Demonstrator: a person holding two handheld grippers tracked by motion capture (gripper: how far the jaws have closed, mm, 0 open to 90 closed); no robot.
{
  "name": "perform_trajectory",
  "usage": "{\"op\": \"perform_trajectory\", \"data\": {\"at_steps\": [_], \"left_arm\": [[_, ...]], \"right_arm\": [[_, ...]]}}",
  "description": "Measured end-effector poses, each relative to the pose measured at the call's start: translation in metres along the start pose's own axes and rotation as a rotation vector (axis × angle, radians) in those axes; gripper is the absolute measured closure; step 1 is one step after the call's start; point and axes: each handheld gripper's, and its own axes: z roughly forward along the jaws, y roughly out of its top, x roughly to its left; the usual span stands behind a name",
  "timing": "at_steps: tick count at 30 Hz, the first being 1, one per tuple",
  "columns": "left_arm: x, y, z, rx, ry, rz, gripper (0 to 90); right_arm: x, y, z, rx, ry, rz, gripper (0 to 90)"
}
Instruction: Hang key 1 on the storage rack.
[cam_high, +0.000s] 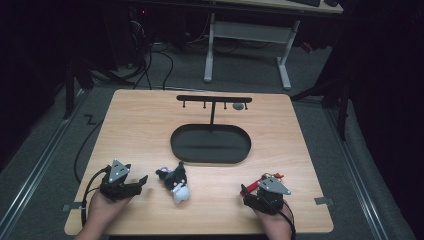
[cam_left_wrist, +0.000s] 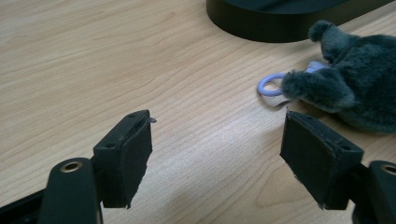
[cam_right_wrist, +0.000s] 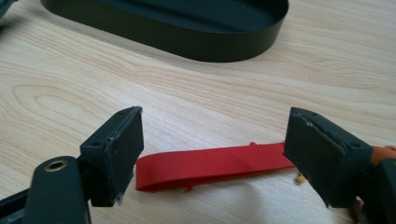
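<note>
A small plush toy (cam_high: 176, 185), dark grey with a white part, lies on the wooden table (cam_high: 150, 125) near the front. In the left gripper view the plush toy (cam_left_wrist: 355, 88) shows a lilac ring (cam_left_wrist: 270, 86) at its near end. My left gripper (cam_high: 137, 184) rests just left of it, and the left gripper's (cam_left_wrist: 217, 130) jaws stand open with bare wood between them. A flat red strap (cam_right_wrist: 215, 165) lies on the table across the gap of my right gripper (cam_right_wrist: 215, 126), whose pads stand apart from it. My right gripper (cam_high: 252, 189) sits at the front right, open.
A black oval tray (cam_high: 175, 145) sits mid-table with a T-shaped hook stand (cam_high: 214, 100) rising from its back edge; a small grey item (cam_high: 239, 106) hangs at the bar's right end. A desk frame (cam_high: 245, 50) and cables stand on the floor beyond the table.
</note>
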Motion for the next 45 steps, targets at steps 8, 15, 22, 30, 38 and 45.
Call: {"op": "perform_trajectory", "data": {"at_steps": [8, 15, 22, 30, 38, 45], "left_arm": [[0.0017, 0.0008, 0.0054, 0.003, -0.014, -0.025, 26.7], [-0.0006, 0.0013, 0.0041, 0.004, -0.019, -0.019, 26.7], [-0.0008, 0.0014, 0.0041, 0.002, -0.024, -0.013, 27.0], [-0.0047, 0.0017, 0.0056, 0.013, -0.027, 0.000, 27.0], [-0.0056, 0.0012, 0.0063, 0.017, -0.028, 0.013, 27.2], [-0.0050, 0.0009, 0.0061, 0.020, -0.031, 0.022, 27.9]], "right_arm": [[-0.0046, -0.0056, -0.0014, -0.003, 0.015, -0.018, 17.5], [-0.0062, -0.0060, 0.0003, 0.004, 0.011, -0.006, 16.0], [-0.0054, -0.0042, 0.0010, 0.003, 0.003, -0.017, 16.0], [-0.0062, -0.0031, 0.0001, 0.069, 0.014, -0.027, 19.2], [-0.0057, -0.0012, -0.0019, 0.100, 0.018, -0.025, 21.8], [-0.0031, 0.0030, -0.0028, 0.139, 0.021, -0.028, 26.7]]}}
